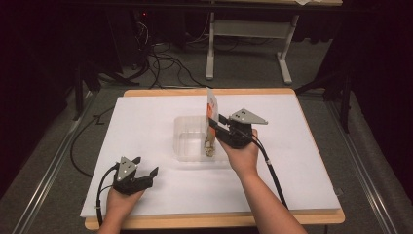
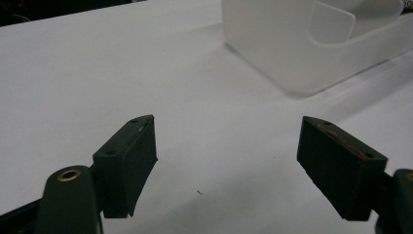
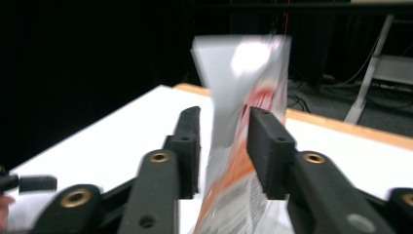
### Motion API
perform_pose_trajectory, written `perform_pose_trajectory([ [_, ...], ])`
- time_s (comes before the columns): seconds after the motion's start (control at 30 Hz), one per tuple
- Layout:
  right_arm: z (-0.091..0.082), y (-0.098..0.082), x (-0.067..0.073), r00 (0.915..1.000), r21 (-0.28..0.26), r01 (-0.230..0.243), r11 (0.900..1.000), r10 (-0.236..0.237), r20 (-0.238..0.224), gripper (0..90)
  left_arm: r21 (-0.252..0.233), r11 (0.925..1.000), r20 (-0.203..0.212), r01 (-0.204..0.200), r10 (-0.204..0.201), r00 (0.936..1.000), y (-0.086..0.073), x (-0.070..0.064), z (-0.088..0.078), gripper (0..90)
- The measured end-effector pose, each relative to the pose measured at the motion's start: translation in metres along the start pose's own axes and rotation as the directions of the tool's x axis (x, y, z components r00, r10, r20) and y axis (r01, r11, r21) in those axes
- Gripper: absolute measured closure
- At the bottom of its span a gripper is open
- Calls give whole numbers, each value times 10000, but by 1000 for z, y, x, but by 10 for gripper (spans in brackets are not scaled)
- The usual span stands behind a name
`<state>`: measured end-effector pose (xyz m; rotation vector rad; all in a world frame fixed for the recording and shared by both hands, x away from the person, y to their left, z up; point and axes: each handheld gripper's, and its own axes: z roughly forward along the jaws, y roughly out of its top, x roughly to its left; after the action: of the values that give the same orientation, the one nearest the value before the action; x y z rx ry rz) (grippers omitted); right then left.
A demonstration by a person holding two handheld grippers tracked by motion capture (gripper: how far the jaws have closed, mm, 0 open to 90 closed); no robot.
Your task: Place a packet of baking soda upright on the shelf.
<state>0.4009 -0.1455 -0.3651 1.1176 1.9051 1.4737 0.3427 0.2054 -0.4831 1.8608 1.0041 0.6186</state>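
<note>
**Packet standing in the clear bin, between loosened jaws**

High view: a flat packet [image 1: 211, 117], white at the top with an orange band and pale printing lower down, standing upright and slightly tilted in the right end of a clear plastic bin [image 1: 187, 141]. Bin set near the middle of the desk [image 1: 146, 112], a little toward the far edge. Right hand-held gripper [image 1: 215, 124] reaching in from the right at the packet's middle height, grey three-cornered plate on top, cable trailing toward the near right corner. Left hand-held gripper [image 1: 146, 168] low by the near left corner, well apart from the bin, jaws spread with nothing between them.

Left gripper view: two black jaws standing wide over bare white desk top, no contents. Frosted wall of the bin [image 2: 292, 53] ahead at upper right.

Right gripper view: packet [image 3: 243, 122] rising between the jaws, blurred, glossy white above, red-orange mark mid-way, orange stripe and small grey print below. Jaws partly parted; a clear gap at the left pad, right pad close against or just beside the packet, contact not certain. No firm pinch visible.
</note>
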Motion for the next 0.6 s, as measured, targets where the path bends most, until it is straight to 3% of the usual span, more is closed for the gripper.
perform_pose_trajectory([
  [0.1, 1, -10, 4, 9999, 233, 77, 9997, -80, 133, 612, -5, 10000, -2, 0, 0, 10000, 0, 0, 0, 227],
  [0.2, 8, -27, 7, 9985, 878, 112, 9961, -157, 516, 577, 13, 10000, -15, -28, 28, 10000, 0, 0, 0, 228],
  [0.43, 25, -20, 1, 9961, 1113, -263, 9934, 167, 868, 579, -70, 10000, -35, 4, -4, 10000, 0, 0, 0, 228],
  [0.5, 30, -17, 2, 9950, 1254, -286, 9917, 163, 981, 640, -68, 10000, -5, 7, -7, 10000, 0, 0, -1, 227],
  [0.6, 34, -18, 4, 9927, 1483, -159, 9888, -20, 1203, 900, -115, 9999, 4, -15, 15, 10000, -1, 0, -2, 227],
])
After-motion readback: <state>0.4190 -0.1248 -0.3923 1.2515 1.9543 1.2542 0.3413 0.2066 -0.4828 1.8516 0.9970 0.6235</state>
